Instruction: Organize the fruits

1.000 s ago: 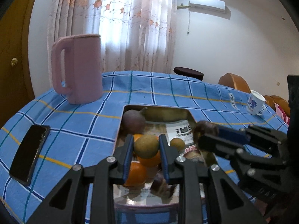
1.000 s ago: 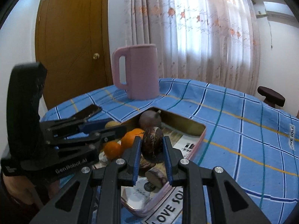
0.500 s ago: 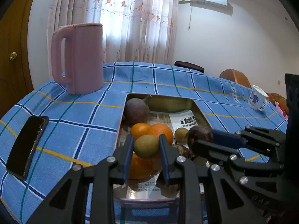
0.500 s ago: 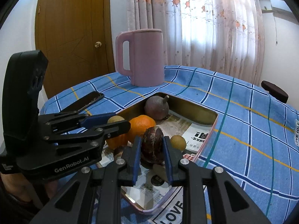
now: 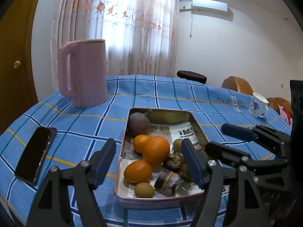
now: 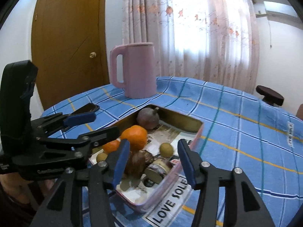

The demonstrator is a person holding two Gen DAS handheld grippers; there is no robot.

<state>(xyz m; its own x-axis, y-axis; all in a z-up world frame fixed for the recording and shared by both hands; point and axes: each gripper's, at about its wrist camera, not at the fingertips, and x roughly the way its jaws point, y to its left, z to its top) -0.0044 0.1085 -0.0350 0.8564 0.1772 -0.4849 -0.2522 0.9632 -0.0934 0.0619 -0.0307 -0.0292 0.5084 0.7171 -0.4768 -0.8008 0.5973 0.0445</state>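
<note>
Both tools hover over the near end of the shallow rectangular pink-rimmed tin tray (image 5: 157, 201), which sits on the counter under a blue checked cloth (image 5: 79, 130) and is lined with printed paper. The left tool (image 5: 148, 162) has just been opening; its blue pads stand wide apart with nothing pressed between them, and the small greenish-brown round fruit (image 5: 144, 189) lies in the tray's near corner below it. The right tool (image 6: 154, 160) has likewise just been opening and stands about half spread, empty; the dark brown wrinkled fruit (image 6: 139, 163) rests in the tray between and below its pads, not gripped.

The tray also holds three oranges (image 5: 158, 152), a large dull purple round fruit with a stem (image 5: 138, 123) at the far end, another small greenish fruit (image 6: 166, 149), and a cut purple-skinned piece (image 6: 158, 170) near the front rim.

As a judgement, the sorting looks well advanced: every fruit in view lies inside the tray, and none is seen loose on the cloth. What seems left is drawing both tools clear, and perhaps tidying the pile at the near end, where the pieces crowd together. A tall pink plastic jug (image 5: 83, 71), a black phone (image 5: 36, 154) and a white printed mug (image 5: 257, 106) stand outside the tray, apart from the fruit.
</note>
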